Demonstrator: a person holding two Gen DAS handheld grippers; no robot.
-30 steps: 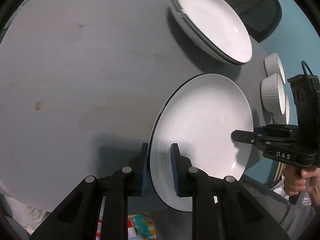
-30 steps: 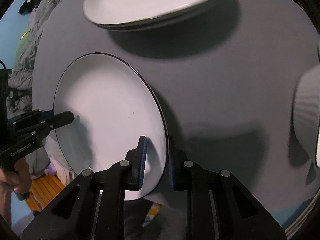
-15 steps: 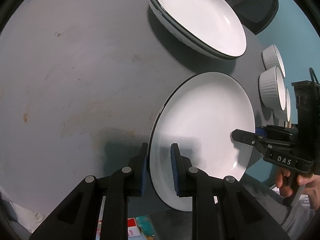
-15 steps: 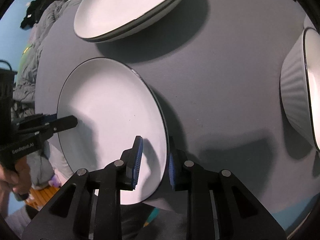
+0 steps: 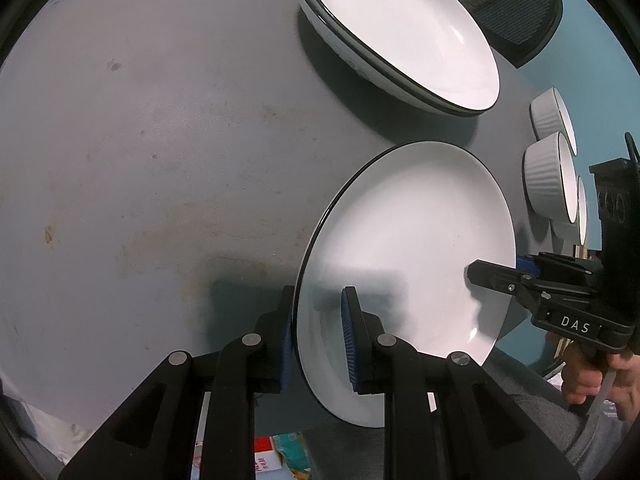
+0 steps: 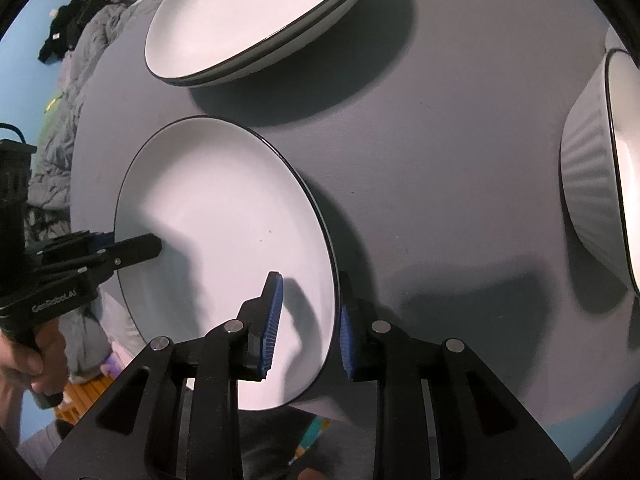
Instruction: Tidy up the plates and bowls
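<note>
Over at the far side of the grey table point(image 5: 140, 140), two white plates with dark rims sit stacked point(image 5: 400, 36), the upper nested in the lower, nothing on them. Ribbed white bowls point(image 5: 548, 176) stand in a row near the table's right edge, all empty as far as I can see; from the right wrist one big ribbed bowl point(image 6: 592, 184) shows at the side.

Nearer, a single white plate point(image 5: 408, 240) is held up by opposite edges, partly past the table's near edge. The left gripper point(image 5: 318, 336) has narrow jaws with the plate's rim between the blue pads, which seem to pinch it. The right gripper point(image 6: 306, 328) straddles the other rim; its outer pad sits against the rim, while the inner pad stands a little off the plate's face.
</note>
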